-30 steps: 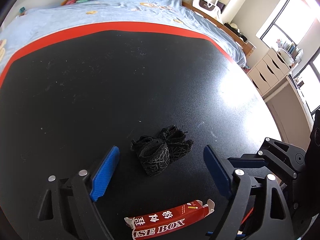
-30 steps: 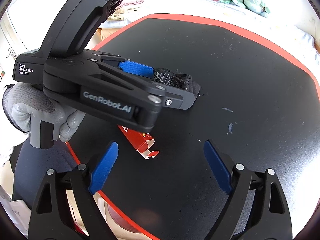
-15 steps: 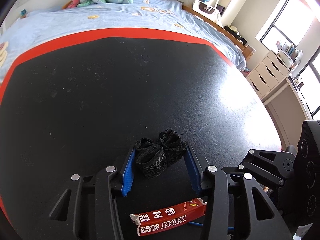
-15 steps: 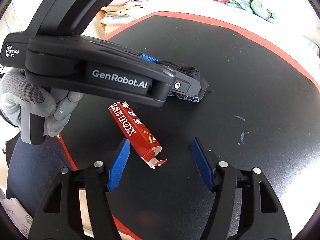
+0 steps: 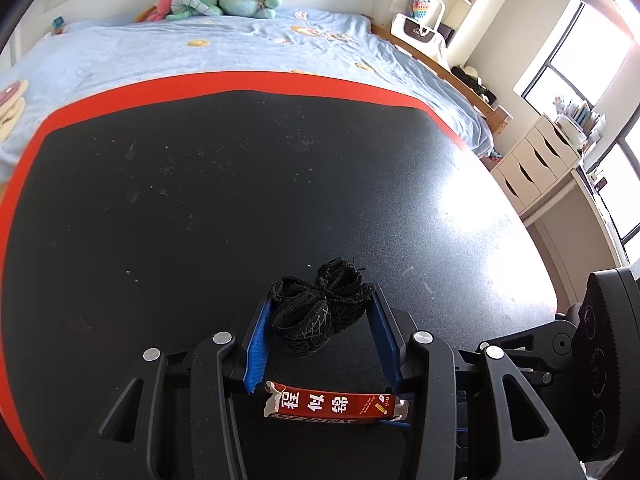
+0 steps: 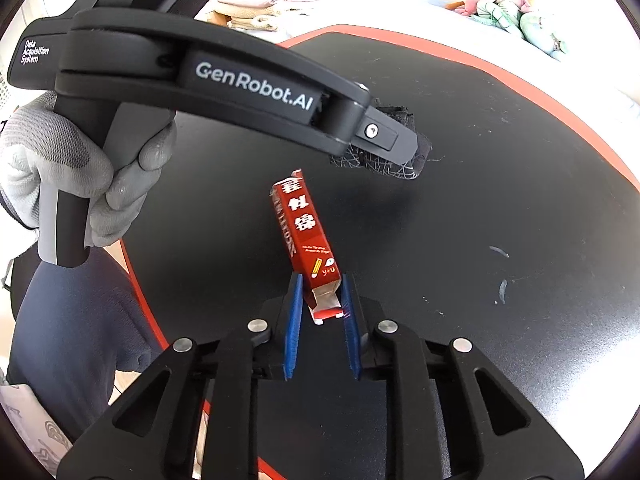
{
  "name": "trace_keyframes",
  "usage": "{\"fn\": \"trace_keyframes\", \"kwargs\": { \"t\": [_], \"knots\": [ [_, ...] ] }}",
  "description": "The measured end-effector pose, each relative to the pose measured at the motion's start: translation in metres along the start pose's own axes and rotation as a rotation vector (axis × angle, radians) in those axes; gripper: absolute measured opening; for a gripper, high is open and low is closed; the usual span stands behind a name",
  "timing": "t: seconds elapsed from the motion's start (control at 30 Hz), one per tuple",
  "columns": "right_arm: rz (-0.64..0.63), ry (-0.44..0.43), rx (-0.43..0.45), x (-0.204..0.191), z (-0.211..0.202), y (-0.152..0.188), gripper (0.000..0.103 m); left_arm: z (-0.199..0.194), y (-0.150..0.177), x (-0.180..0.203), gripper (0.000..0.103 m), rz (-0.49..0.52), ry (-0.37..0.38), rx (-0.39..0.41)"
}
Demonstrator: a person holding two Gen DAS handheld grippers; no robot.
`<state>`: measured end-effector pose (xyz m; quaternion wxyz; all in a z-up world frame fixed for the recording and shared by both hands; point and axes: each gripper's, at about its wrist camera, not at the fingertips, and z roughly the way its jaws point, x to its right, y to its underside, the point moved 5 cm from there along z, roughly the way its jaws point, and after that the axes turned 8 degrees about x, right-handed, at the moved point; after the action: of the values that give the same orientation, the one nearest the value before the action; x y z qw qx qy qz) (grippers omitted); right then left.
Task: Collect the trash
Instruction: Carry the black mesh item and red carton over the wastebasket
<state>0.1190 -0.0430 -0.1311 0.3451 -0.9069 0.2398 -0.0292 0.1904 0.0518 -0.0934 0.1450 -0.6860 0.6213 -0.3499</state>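
Left gripper (image 5: 320, 336) clamped on black cloth bundle (image 5: 320, 312), table centre | Right gripper (image 6: 320, 320) closing on red box (image 6: 306, 232) end, six o'clock of bundle | Risk: open flap may crush, box slips.

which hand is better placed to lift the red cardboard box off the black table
Right. The right gripper is closing on the red cardboard box's open end, while the left gripper clamps the black crumpled fabric bundle.
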Motion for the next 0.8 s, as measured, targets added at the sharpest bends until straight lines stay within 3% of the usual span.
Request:
{"fn": "trace_keyframes", "kwargs": {
  "t": [0.27, 0.8],
  "knots": [
    [0.01, -0.011, 0.019, -0.007, -0.012, 0.0, 0.015, -0.011, -0.003, 0.0, 0.044, 0.001, -0.013, 0.02],
    [0.064, 0.103, 0.073, -0.023, -0.088, 0.02, 0.015, -0.085, 0.011, 0.023, 0.044, 0.054, -0.028, 0.079]
  ]
}}
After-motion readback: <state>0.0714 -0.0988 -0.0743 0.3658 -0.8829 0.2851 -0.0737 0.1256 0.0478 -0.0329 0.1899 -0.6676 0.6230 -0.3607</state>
